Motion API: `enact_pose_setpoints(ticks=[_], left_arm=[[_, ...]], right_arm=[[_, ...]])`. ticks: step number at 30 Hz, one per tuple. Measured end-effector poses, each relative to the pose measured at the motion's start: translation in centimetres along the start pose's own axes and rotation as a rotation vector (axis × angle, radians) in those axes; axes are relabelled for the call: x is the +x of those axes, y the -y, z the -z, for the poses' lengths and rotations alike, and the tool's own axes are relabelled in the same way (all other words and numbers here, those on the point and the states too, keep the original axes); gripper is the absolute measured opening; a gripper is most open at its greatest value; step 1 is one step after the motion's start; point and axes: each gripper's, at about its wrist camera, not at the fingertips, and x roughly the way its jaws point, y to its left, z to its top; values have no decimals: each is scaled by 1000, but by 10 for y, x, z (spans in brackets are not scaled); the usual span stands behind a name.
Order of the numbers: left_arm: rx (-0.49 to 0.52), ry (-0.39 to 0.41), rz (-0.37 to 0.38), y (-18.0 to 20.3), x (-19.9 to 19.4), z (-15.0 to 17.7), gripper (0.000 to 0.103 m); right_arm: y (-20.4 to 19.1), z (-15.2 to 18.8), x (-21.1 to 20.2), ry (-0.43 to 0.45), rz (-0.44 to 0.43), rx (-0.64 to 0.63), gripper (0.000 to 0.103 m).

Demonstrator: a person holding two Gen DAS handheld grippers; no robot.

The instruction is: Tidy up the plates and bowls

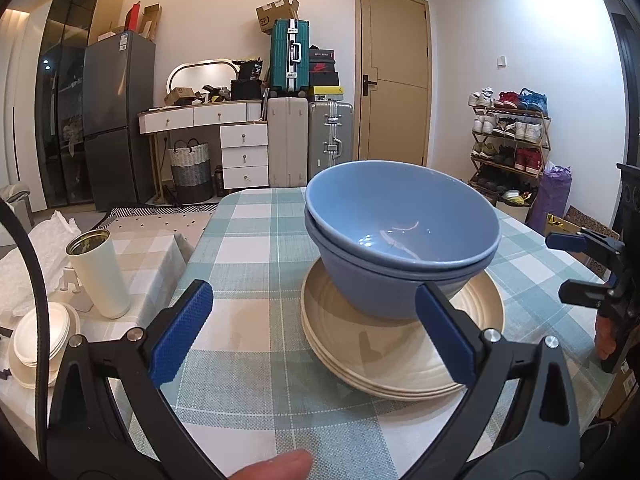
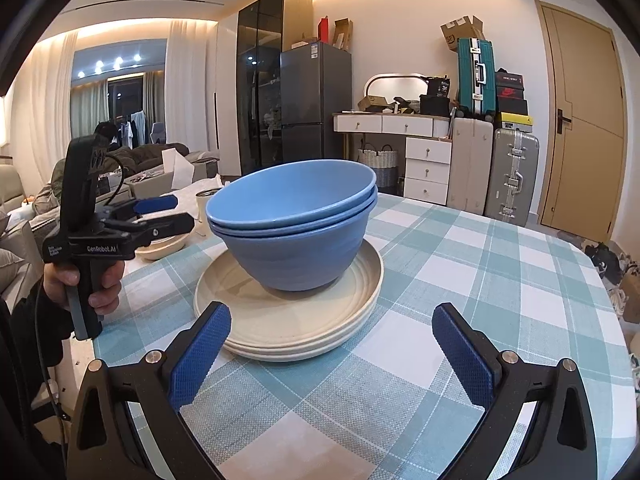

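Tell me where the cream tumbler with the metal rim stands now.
In the left wrist view, the cream tumbler with the metal rim stands upright at the left, on a side surface beside the checked dining table, next to small white plates.

Two blue bowls [image 2: 296, 224] are nested one inside the other, both upright, with the top one tipped a bit so its rim sits slightly crooked over the lower one. They sit on a stack of cream plates [image 2: 288, 320] with ridged rims, looks like three of them, lying flat on the checked desk [image 2: 500, 280], roughly mid-desk toward the near edge.
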Motion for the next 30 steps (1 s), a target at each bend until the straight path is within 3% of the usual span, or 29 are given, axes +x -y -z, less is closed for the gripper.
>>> enact_pose_setpoints(ticks=[30], left_arm=[[-17, 0, 15, -5, 8, 6, 101]], right_arm=[[11, 1, -7, 34, -1, 47, 102]])
